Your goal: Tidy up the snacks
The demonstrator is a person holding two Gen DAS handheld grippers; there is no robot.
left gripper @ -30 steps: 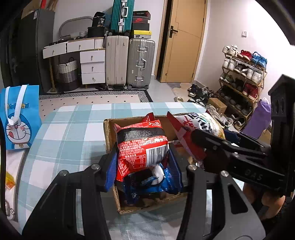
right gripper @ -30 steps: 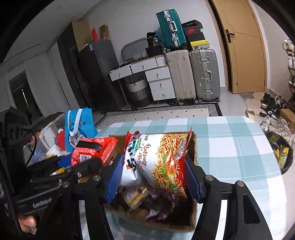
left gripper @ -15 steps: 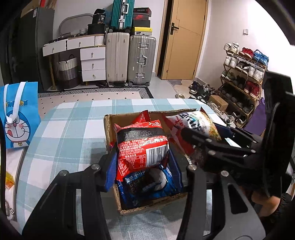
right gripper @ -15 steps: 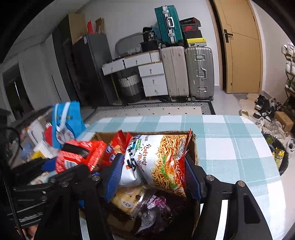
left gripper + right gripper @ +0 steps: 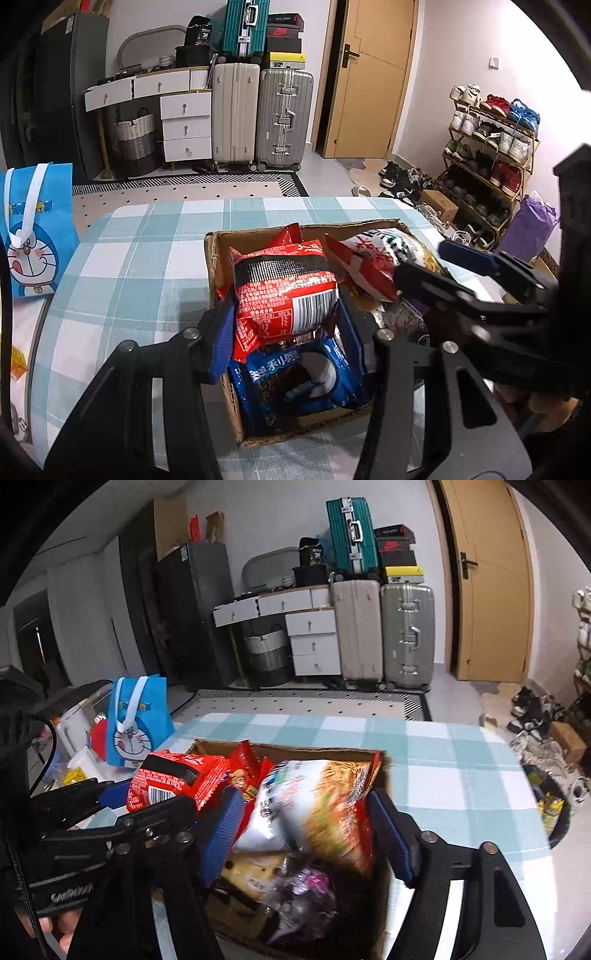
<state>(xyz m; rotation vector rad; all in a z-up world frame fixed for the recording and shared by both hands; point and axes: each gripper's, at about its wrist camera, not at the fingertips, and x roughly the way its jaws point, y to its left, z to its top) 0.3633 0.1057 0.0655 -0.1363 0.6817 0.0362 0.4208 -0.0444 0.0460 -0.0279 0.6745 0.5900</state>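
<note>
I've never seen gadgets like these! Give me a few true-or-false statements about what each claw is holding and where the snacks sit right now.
1. The left claw grips a red snack bag. True.
2. The right claw is empty. False: it clamps a noodle-print bag.
3. Both bags are over the cardboard box. True.
4. The box sits on bare wood. False: it rests on a blue-and-white checked tablecloth.
5. A blue cookie pack lies in the box under the red bag. True.
</note>
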